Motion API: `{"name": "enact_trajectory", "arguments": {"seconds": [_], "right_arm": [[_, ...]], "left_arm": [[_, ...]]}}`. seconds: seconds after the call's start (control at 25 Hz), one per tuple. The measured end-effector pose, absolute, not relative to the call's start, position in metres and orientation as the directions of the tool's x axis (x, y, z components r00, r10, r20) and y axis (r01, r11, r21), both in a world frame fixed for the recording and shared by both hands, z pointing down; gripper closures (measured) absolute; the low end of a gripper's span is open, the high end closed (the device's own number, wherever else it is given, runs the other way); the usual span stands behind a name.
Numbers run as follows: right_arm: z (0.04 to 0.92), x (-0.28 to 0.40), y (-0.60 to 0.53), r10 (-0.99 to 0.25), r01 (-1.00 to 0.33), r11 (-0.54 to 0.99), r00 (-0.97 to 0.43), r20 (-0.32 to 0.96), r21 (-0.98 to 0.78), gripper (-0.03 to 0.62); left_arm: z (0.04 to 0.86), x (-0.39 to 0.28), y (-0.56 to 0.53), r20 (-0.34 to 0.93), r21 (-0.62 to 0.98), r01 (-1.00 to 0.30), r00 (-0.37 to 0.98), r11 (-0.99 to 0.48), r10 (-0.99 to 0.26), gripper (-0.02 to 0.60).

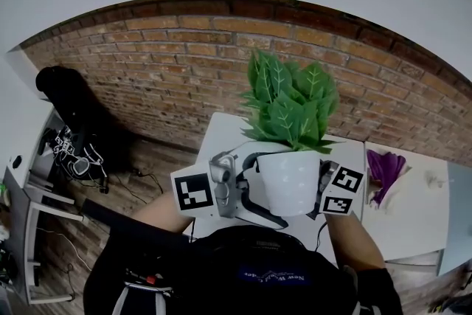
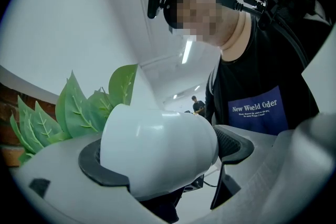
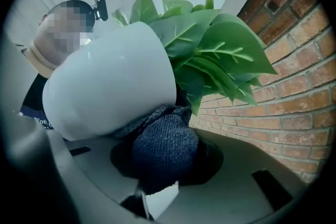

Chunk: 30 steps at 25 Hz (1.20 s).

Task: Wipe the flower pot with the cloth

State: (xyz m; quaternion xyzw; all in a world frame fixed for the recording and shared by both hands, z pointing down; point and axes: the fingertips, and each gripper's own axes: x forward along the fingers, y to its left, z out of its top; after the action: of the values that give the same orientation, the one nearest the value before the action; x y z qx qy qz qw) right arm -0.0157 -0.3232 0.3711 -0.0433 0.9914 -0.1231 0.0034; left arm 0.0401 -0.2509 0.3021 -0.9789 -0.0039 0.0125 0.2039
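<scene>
The white flower pot (image 1: 291, 181) with its green leafy plant (image 1: 291, 103) is lifted off the white table (image 1: 221, 133) and tilted. My left gripper (image 1: 254, 184) is shut on the pot from the left. In the left gripper view the pot (image 2: 157, 149) fills the gap between the black pads (image 2: 100, 165) of that gripper (image 2: 165, 157). My right gripper (image 1: 324, 188) is at the pot's right side, its jaws hidden behind the pot. In the right gripper view that gripper (image 3: 165, 165) is shut on a dark blue knitted cloth (image 3: 165, 147), pressed against the pot (image 3: 113, 92) under the leaves (image 3: 210, 55).
A brick wall (image 1: 177, 70) runs behind the table. A purple object (image 1: 383, 170) lies on a second white surface (image 1: 413, 210) to the right. A black chair and cabled equipment (image 1: 70, 147) stand at the left on the wooden floor.
</scene>
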Motion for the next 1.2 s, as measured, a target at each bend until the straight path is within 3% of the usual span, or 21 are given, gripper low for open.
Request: {"name": "enact_trajectory", "arguments": {"seconds": [0.2, 0.36, 0.56, 0.84, 1.0, 1.2], "right_arm": [[0.374, -0.014, -0.335, -0.131, -0.129, 0.957, -0.991, 0.012, -0.26, 0.491], [0.379, 0.037, -0.361, -0.294, -0.297, 0.926, -0.955, 0.046, -0.234, 0.491], [0.323, 0.057, -0.362, -0.407, -0.407, 0.913, -0.913, 0.039, 0.018, 0.491], [0.311, 0.001, -0.314, -0.384, -0.267, 0.865, -0.897, 0.22, 0.425, 0.491], [0.333, -0.019, -0.309, -0.401, -0.198, 0.826, -0.864, 0.305, 0.527, 0.491], [0.33, -0.017, -0.314, -0.409, -0.202, 0.815, -0.864, 0.293, 0.543, 0.491]], "left_arm": [[0.302, 0.02, -0.264, -0.018, -0.373, -0.03, 1.0, -0.927, -0.025, 0.058], [0.316, 0.009, -0.286, 0.044, -0.424, -0.113, 0.988, -0.899, -0.145, 0.058], [0.352, 0.006, -0.32, 0.153, -0.389, -0.205, 0.947, -0.898, -0.282, 0.058], [0.396, 0.016, -0.338, 0.345, -0.393, -0.2, 0.873, -0.897, -0.346, 0.058], [0.404, 0.021, -0.339, 0.389, -0.394, -0.192, 0.851, -0.899, -0.353, 0.058], [0.397, 0.014, -0.34, 0.367, -0.421, -0.2, 0.854, -0.885, -0.368, 0.059]]}}
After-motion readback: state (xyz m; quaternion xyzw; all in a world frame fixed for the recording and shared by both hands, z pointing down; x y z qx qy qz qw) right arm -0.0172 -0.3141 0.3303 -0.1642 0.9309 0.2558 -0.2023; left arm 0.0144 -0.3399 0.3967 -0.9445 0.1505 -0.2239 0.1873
